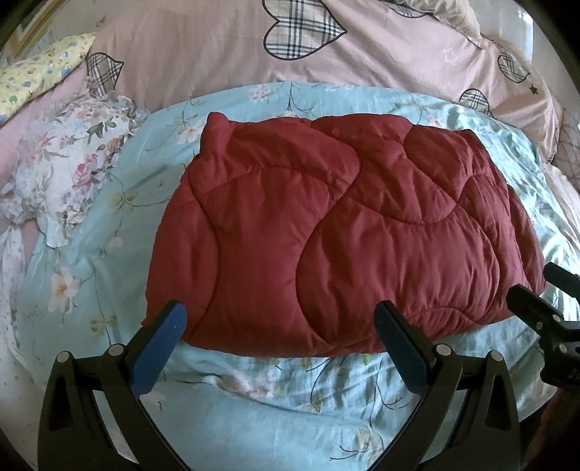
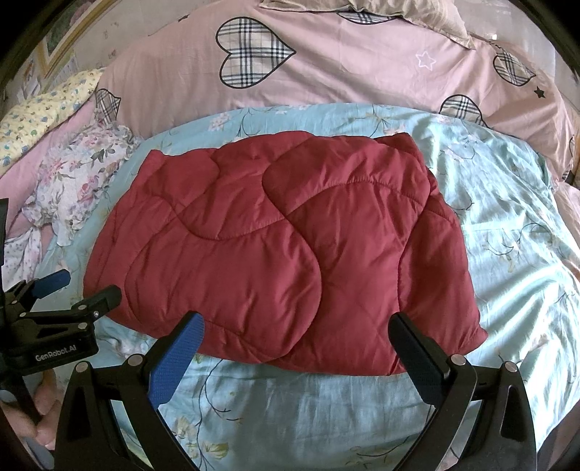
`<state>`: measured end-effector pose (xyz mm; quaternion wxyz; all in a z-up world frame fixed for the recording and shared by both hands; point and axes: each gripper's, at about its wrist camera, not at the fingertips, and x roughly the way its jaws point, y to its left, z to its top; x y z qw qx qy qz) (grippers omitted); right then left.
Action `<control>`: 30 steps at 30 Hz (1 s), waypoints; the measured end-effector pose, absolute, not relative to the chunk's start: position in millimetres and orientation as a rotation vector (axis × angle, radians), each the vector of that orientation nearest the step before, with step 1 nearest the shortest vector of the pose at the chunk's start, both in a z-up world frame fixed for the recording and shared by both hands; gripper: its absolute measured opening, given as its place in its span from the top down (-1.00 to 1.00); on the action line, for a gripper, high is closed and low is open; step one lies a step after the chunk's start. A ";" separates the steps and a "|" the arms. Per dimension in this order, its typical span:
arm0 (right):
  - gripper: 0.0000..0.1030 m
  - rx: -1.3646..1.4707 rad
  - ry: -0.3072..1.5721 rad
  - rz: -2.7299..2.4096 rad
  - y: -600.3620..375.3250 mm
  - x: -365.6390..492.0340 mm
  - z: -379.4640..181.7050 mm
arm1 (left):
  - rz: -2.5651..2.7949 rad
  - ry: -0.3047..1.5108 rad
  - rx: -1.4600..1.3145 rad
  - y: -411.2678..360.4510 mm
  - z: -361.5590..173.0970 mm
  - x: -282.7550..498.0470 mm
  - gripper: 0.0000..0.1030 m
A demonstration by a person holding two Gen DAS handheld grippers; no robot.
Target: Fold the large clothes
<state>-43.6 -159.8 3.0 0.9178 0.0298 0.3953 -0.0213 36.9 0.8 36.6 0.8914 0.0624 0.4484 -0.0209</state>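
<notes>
A dark red quilted padded garment (image 1: pixel 337 235) lies folded into a compact bundle on a light blue floral sheet (image 1: pixel 253 405). It also shows in the right wrist view (image 2: pixel 282 250). My left gripper (image 1: pixel 281 319) is open, its fingers at the bundle's near edge, holding nothing. My right gripper (image 2: pixel 297 329) is open and empty, also at the near edge. The right gripper shows at the right edge of the left wrist view (image 1: pixel 533 293). The left gripper shows at the left edge of the right wrist view (image 2: pixel 87 286).
A pink duvet with plaid hearts (image 2: pixel 344 65) lies bunched behind the sheet. A floral ruffled cloth (image 1: pixel 69 174) lies to the left. A yellow floral pillow (image 1: pixel 40 72) sits at the far left. A beige pillow (image 2: pixel 409 14) lies at the back.
</notes>
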 end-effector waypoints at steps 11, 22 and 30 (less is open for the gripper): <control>-0.98 0.063 0.810 -0.043 -158.9 -44.6 4.2 | -0.039 0.928 0.120 0.0 37.6 36.2 -1.00; -0.98 0.067 0.807 -0.045 -158.8 -45.9 5.8 | -0.038 0.927 0.116 1.7 38.6 36.0 -1.00; -0.98 0.072 0.807 -0.045 -160.1 -44.9 7.2 | -0.039 0.929 0.112 3.3 39.0 36.5 -1.00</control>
